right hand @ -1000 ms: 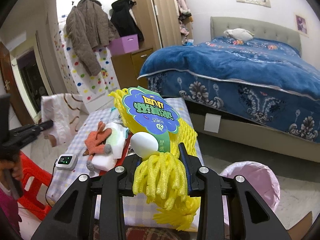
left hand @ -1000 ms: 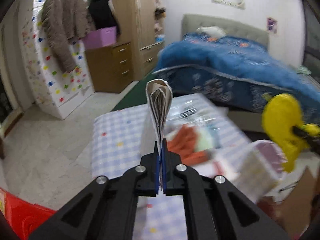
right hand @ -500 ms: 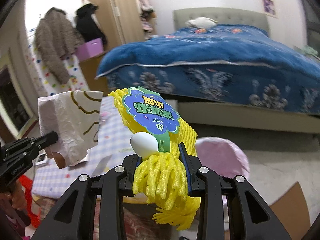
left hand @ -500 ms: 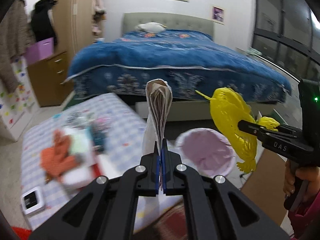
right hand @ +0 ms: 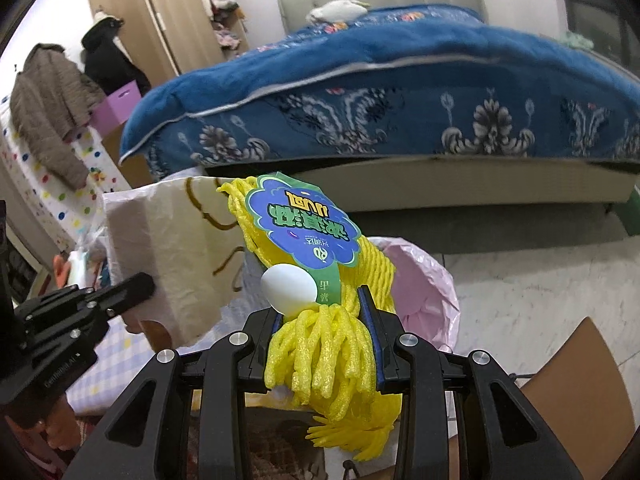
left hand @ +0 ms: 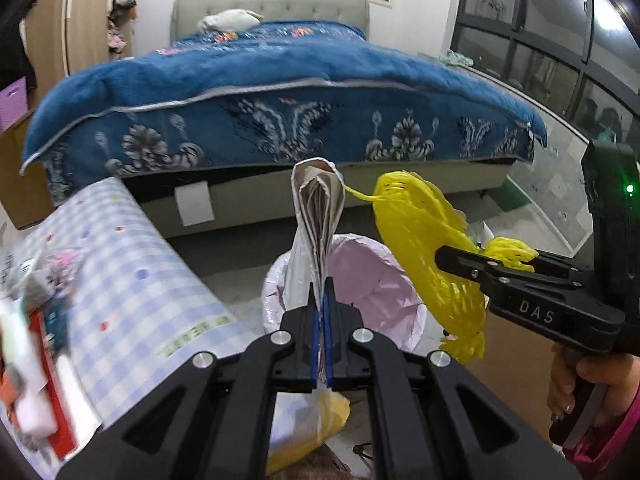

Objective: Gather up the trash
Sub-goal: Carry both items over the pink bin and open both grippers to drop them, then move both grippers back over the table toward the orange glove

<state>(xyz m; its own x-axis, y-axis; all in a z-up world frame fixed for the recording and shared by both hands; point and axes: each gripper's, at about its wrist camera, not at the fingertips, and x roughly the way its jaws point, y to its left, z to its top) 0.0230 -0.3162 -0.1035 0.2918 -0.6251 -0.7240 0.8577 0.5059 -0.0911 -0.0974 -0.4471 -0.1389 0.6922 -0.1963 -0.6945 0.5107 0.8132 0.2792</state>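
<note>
Left wrist view: my left gripper (left hand: 320, 300) pinches paper bag (left hand: 316, 216), light, crushable; right gripper (right hand: 324, 312) clamps soft foam net (right hand: 320, 344), springy; bin (left hand: 360, 280) at twelve o'clock.

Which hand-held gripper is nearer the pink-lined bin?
Left, narrowly. The left hand-held gripper holds its paper bag right over the pink-lined bin; the right hand-held gripper holds yellow foam netting at its far edge.

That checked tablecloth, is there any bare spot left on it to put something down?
Yes: the tablecloth's end nearest the pink-lined bin looks bare. Its far left is crowded with blurred clutter.
</note>
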